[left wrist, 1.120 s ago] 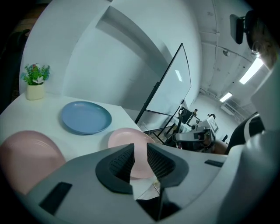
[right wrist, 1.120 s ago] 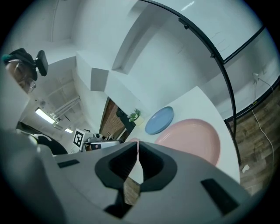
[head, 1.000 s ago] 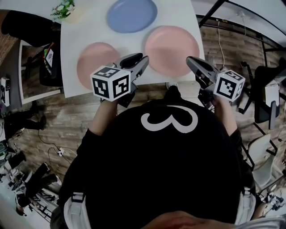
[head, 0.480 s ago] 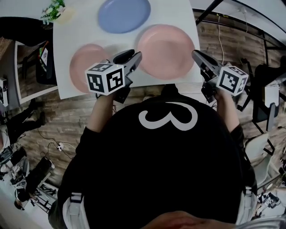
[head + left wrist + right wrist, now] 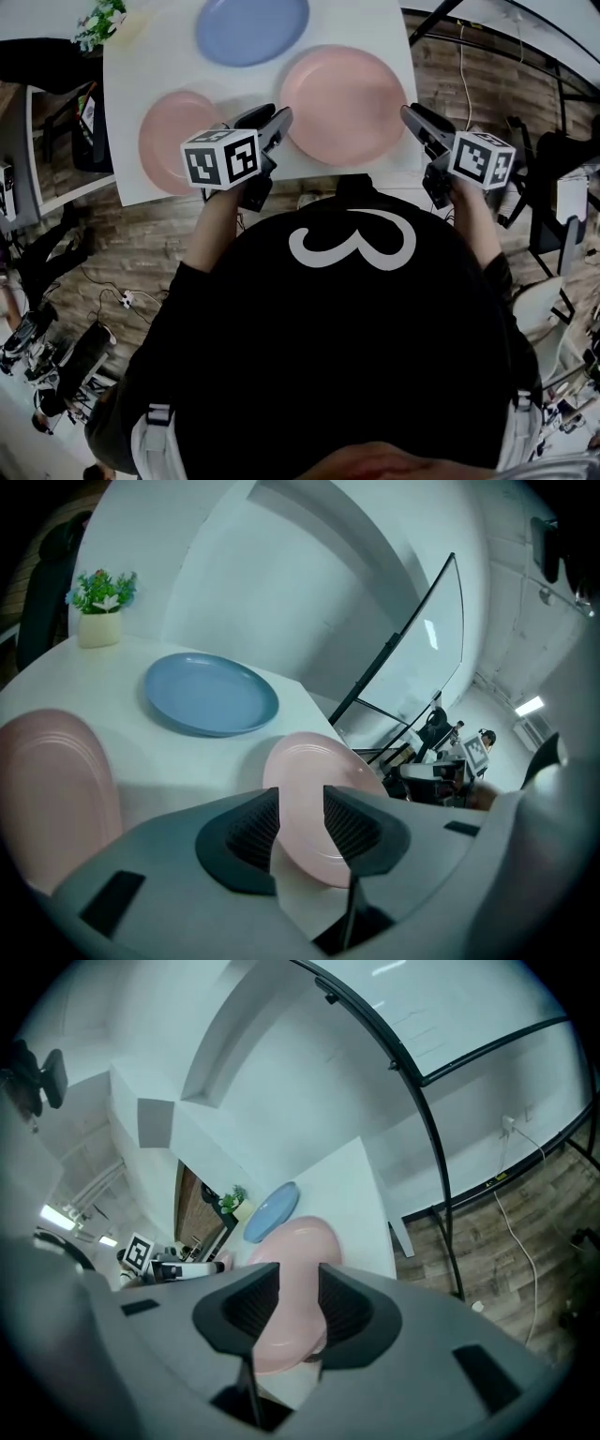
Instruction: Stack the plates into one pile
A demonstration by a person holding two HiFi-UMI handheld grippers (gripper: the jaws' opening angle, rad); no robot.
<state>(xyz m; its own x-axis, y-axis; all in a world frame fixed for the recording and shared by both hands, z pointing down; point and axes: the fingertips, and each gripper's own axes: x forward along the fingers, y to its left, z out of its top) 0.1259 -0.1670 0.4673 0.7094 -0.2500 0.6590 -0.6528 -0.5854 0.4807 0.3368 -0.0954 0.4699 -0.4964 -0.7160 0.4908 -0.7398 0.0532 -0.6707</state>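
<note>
Three plates lie apart on the white table (image 5: 159, 56): a blue plate (image 5: 251, 28) at the back, a large pink plate (image 5: 342, 103) at the front right, and a smaller pink plate (image 5: 173, 141) at the front left. My left gripper (image 5: 279, 120) hovers over the table's near edge between the two pink plates. Its jaws are opening with nothing between them, and the large pink plate (image 5: 314, 799) shows beyond the gap. My right gripper (image 5: 409, 114) is at the table's near right corner, beside the large pink plate (image 5: 291, 1283). Its jaws are also opening and hold nothing.
A small potted plant (image 5: 101, 21) stands at the table's far left corner. Wooden floor, cables and a black metal frame (image 5: 487, 37) lie to the right of the table. A chair (image 5: 553, 216) stands at the far right.
The table and plates have come lower and nearer in the head view. Both grippers have edged up to the table's near edge.
</note>
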